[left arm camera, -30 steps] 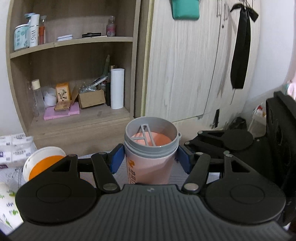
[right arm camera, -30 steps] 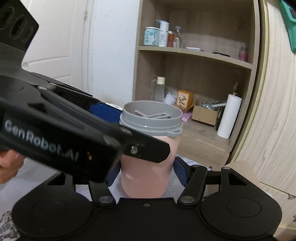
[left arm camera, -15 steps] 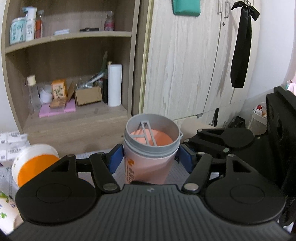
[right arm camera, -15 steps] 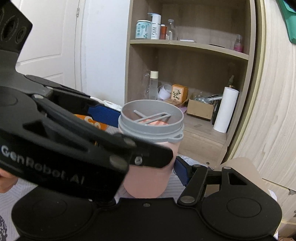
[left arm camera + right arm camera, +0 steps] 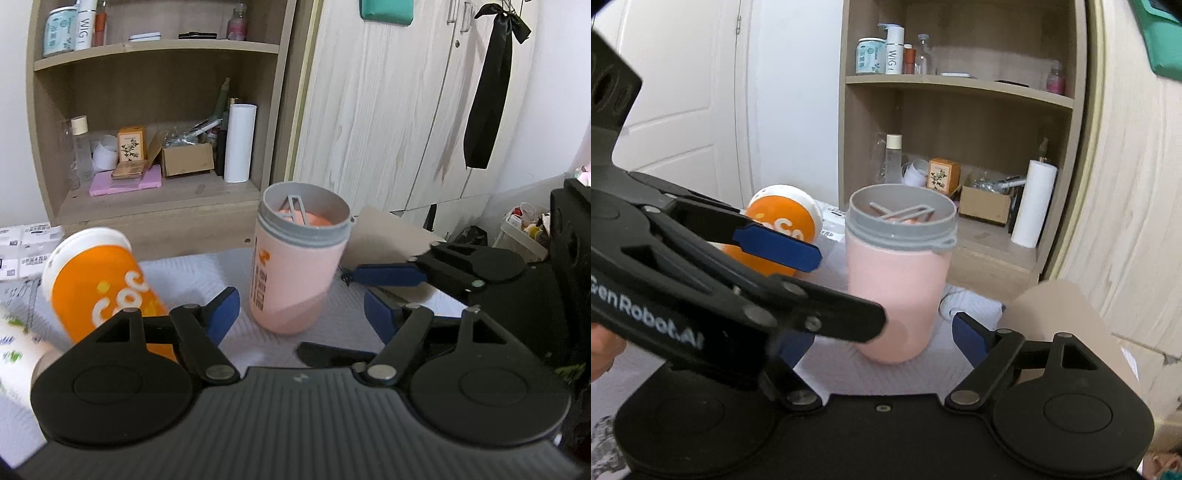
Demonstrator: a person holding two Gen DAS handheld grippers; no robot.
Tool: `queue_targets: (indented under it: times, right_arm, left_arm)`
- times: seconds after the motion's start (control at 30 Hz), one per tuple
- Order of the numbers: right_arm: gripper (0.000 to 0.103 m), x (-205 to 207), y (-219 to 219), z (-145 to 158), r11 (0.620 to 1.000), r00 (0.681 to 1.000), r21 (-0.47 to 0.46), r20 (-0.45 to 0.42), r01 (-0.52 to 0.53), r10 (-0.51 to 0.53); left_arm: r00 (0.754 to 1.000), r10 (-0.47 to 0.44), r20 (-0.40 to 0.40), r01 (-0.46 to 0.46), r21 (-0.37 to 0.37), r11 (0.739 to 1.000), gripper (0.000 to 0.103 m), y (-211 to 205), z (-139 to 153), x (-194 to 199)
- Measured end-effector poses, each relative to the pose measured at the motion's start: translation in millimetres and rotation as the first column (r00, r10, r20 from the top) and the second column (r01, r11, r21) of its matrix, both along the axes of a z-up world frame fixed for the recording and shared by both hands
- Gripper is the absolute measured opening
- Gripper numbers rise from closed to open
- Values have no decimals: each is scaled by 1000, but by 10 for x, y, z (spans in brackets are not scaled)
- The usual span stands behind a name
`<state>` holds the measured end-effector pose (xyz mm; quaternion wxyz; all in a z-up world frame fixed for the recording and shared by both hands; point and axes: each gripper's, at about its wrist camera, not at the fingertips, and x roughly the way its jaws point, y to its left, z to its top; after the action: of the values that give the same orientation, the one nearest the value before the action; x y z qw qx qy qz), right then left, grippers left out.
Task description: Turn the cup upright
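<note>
The pink cup [image 5: 295, 273] with a grey rim stands upright on the white cloth, mouth up; it also shows in the right wrist view [image 5: 899, 284]. My left gripper [image 5: 301, 314] is open, its blue pads apart on either side of the cup's base and clear of it. My right gripper [image 5: 882, 341] is open too, its pads wide of the cup; its left finger is partly hidden behind the left gripper's body [image 5: 701, 288]. The right gripper's blue finger [image 5: 388, 275] shows to the right of the cup.
An orange and white cup [image 5: 96, 288] lies tilted to the left of the pink cup, also in the right wrist view [image 5: 783, 225]. A wooden shelf unit [image 5: 155, 129] with bottles and boxes stands behind. A cardboard piece [image 5: 384, 232] lies at the right.
Both grippers have opened and let go of the pink cup, and pulled back from it. The cup now stands on the cloth on its own.
</note>
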<state>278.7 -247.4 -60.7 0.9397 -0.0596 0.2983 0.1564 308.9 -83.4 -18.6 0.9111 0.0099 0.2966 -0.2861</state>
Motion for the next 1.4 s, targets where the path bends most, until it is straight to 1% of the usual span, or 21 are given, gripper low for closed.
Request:
queue_targets:
  times: [0.1,0.23,0.3,0.4,0.5,0.6,0.63,0.73,0.8,0.87,0.93,0.97,1.1,1.17,1.23,1.3,1.37,1.4]
  right_arm:
    - [85,-192,-37,34,1000,1000,22,-15,0,1]
    - [85,-497,-63,113,999,1000,34,-4,15,-15]
    - [85,-648,-73,160,998,999,45,6,31,-32]
    - [85,-920,-37,246,997,997,44,56,57,-60]
    - [85,-1198,18,341,994,989,49,112,93,-98]
    - [85,-1429,89,413,991,981,54,144,123,-129]
    - [85,-1517,126,440,991,979,51,158,124,-131]
    - [85,-1700,216,522,988,967,17,201,156,-156]
    - [85,-1798,275,562,980,952,-17,243,197,-187]
    - [85,-1865,303,599,974,942,-24,257,227,-214]
    - [85,-1924,314,632,966,937,-19,251,256,-243]
    - [85,-1956,315,650,963,933,-14,252,268,-256]
    - [85,-2094,306,708,946,914,9,257,323,-315]
    - [86,-2142,285,723,938,905,34,253,344,-341]
    - [90,-2194,272,733,926,894,46,247,374,-373]
    - [92,-2236,261,732,916,883,64,248,397,-399]
    - [98,-2281,274,732,910,875,73,252,409,-414]
    - [102,-2296,295,731,907,870,71,260,415,-419]
  left_arm:
    - [1000,15,3,-15,-4,1000,74,83,16,-182]
    - [994,81,73,-85,52,995,74,125,76,-555]
    - [989,100,106,-107,60,992,74,153,123,-765]
    - [983,123,138,-131,48,990,74,222,182,-1061]
    - [974,140,180,-153,60,986,74,259,233,-1361]
    - [971,156,183,-171,68,983,78,308,287,-1616]
    - [967,169,189,-186,74,980,79,315,307,-1699]
    - [947,229,227,-252,78,965,80,366,361,-1924]
    - [935,266,234,-288,68,955,80,417,381,-2015]
    - [921,304,243,-326,59,943,81,463,389,-2090]
    - [906,333,262,-359,57,931,82,490,386,-2166]
    - [899,345,269,-373,59,926,84,499,377,-2205]
    - [885,371,282,-400,52,915,86,543,353,-2296]
    - [878,384,286,-412,41,910,90,577,352,-2314]
    - [869,399,292,-425,29,905,94,624,359,-2339]
    - [859,411,305,-437,22,899,97,657,359,-2362]
    - [849,424,316,-453,21,891,102,685,359,-2381]
    - [846,428,318,-459,25,888,103,692,360,-2383]
